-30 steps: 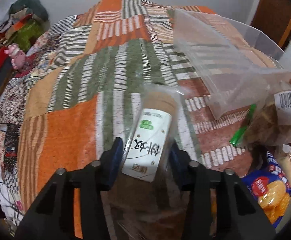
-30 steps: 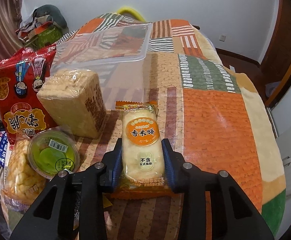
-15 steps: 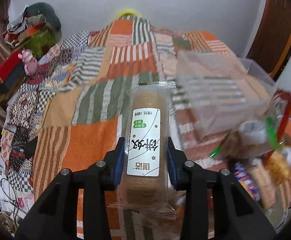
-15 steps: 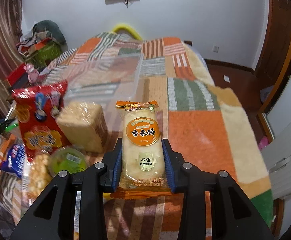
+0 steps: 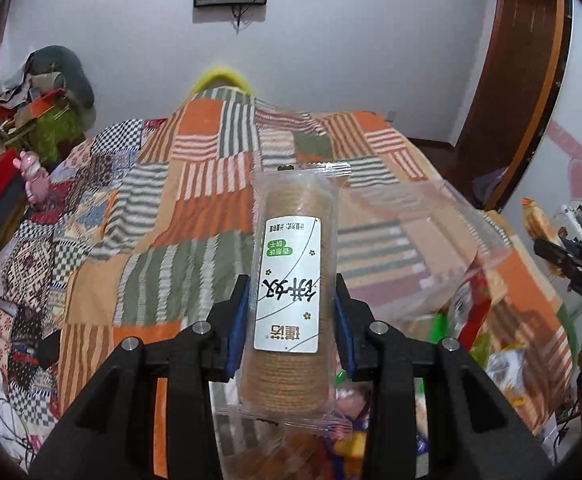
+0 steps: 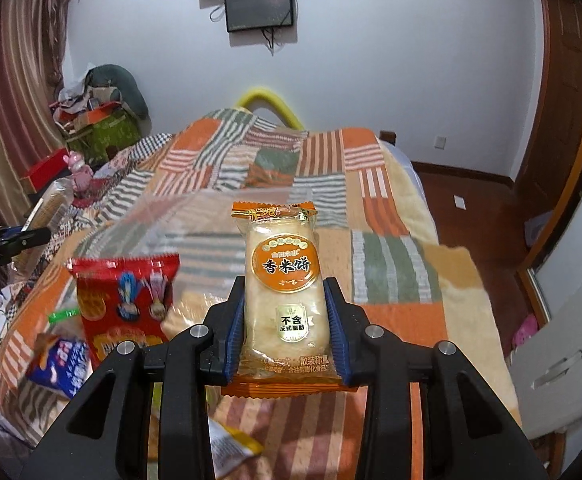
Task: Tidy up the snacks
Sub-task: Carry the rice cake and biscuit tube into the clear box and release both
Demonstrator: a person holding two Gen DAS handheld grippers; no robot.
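1. Holding a tall sleeve of round biscuits, the left gripper is closed on its lower half, high above the patchwork blanket. The clear wrapper is smooth and most of the pack stands above the pads, so I judge it could tip or slide down if the hold loosens.
2. Between both tools, on the bed, lies the clear plastic bin, far from the snack pile. Its walls are almost invisible, so a pack could hit the rim and fall outside.
3. On the right, the right gripper is closed on a rice cracker pack, also in the air. Too strong a squeeze may break the crackers.
4. Only the right wrist view shows the red snack bag and blue packet sharply; the left wrist view blurs this pile but shows the other tool's tips at its right edge.
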